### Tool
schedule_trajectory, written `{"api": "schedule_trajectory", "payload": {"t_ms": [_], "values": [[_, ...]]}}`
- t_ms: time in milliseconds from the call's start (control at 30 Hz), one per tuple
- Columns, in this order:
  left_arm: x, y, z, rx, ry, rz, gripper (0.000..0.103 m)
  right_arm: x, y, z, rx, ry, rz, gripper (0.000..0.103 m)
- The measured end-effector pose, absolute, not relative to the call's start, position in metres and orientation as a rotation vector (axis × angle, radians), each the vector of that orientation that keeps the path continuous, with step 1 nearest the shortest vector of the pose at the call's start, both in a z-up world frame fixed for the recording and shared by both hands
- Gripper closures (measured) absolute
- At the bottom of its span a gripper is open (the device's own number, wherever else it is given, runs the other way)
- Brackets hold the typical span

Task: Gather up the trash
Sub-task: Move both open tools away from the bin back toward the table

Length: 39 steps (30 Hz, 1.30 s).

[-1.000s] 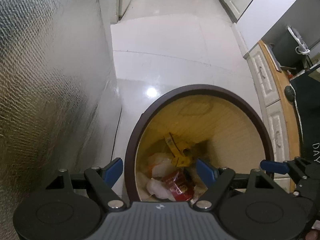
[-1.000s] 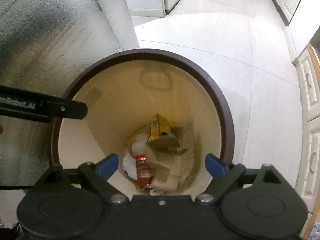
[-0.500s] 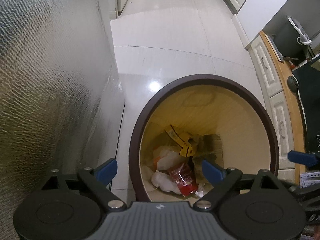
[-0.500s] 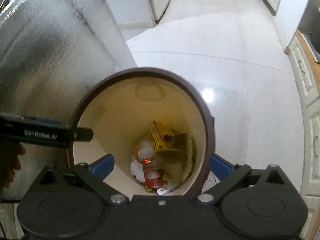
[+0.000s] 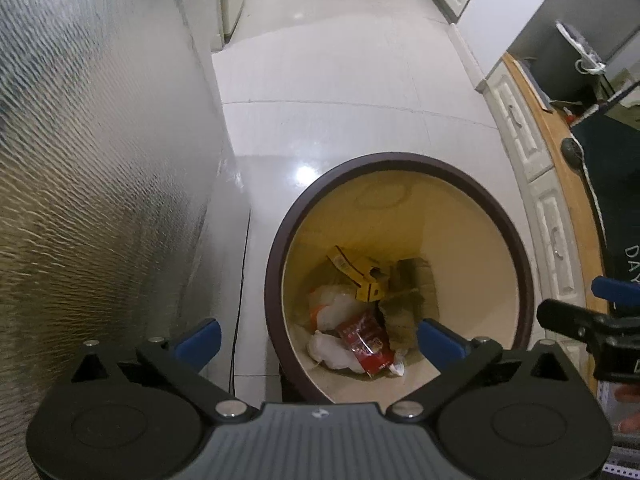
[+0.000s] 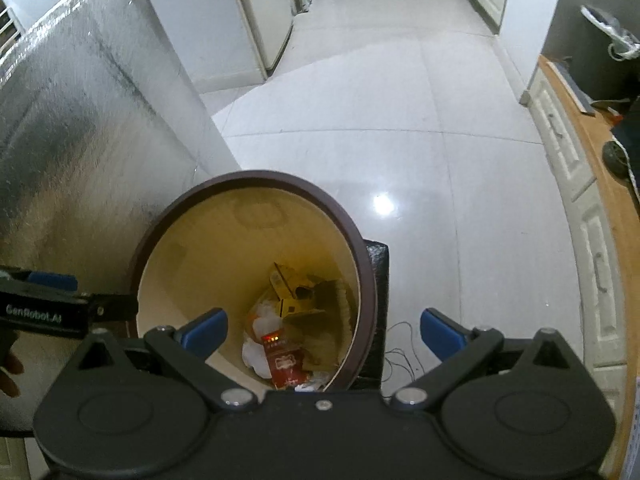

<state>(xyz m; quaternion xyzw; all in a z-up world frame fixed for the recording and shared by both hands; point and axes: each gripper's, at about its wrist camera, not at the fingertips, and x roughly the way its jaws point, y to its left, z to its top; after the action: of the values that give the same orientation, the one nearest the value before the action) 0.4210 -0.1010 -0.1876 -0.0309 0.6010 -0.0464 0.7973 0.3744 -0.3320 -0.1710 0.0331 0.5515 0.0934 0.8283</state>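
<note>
The pale tiled floor (image 6: pixel 400 128) takes most of the right wrist view, running open from the centre out to 12 o'clock. A foil-faced panel (image 5: pixel 92 168) walls off the whole 9 o'clock side of the left wrist view, its lower edge meeting the floor just beside the bin. White drawer fronts under a wooden counter edge (image 6: pixel 616 216) close the 3 o'clock side.

The round bin (image 5: pixel 520 264), dark brown rim and cream inside, stands on the floor between panel and drawers, with bare tile around its far edge. The trash lies at its bottom: a yellow carton (image 5: pixel 356 270) on top, brown cardboard (image 5: pixel 416 280) at its 3 o'clock, white wrappers (image 5: pixel 332 344) toward 7 o'clock, a red packet (image 5: pixel 366 338) lowest.

The left gripper (image 5: pixel 318 342) and the right gripper (image 6: pixel 322 330) hang over the bin mouth, both spread wide and holding nothing, blue pads (image 6: pixel 204 330) clear of the rim
</note>
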Motion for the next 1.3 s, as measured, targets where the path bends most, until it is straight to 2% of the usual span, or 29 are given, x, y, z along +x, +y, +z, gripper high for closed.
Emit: {"api": "schedule_trajectory", "payload": {"t_ms": [733,1300], "values": [[0.385,-0.115,-0.06,0.018,1.211,-0.2,0.0,0.327,-0.348,-0.055,0.088,1.129,0.12,0.0],[0.358,-0.093,0.034,0.004,1.118,-0.228,0.0,0.3,-0.349,0.031,0.092,1.067,0.083,0.0]]}}
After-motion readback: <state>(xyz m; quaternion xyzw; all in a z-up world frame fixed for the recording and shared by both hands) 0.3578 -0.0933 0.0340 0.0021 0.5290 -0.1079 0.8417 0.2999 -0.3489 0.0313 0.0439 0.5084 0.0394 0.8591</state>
